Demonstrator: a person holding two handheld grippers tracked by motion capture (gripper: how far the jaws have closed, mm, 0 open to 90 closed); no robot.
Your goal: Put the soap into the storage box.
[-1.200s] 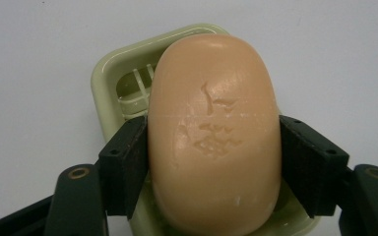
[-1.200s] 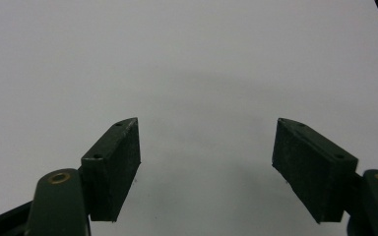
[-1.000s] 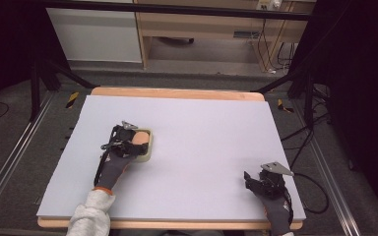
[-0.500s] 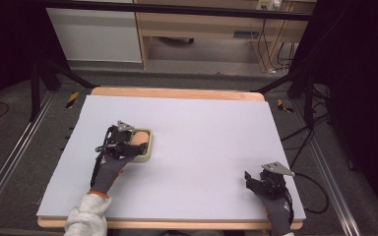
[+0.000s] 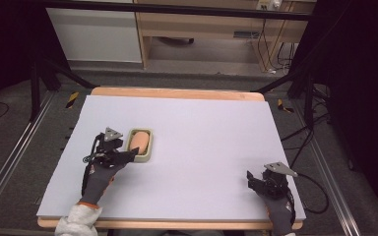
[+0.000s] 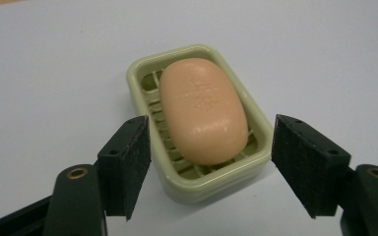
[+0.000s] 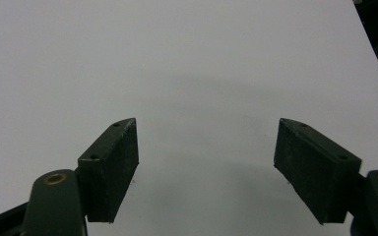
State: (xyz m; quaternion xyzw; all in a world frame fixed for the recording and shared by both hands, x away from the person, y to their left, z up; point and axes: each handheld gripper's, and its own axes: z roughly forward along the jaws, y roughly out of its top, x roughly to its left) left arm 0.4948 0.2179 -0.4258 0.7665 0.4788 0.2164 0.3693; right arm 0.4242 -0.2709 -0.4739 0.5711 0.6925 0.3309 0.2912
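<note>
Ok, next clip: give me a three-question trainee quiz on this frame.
1. True or false: the soap lies in the dish.
2. Which gripper is at the dish: left or right?
3. Multiple choice: the left gripper's jaws are A) shut on the soap, B) open, one on each side of the dish's near end, C) shut on the dish rim.

Key: 1 true; 2 left; 3 B.
</note>
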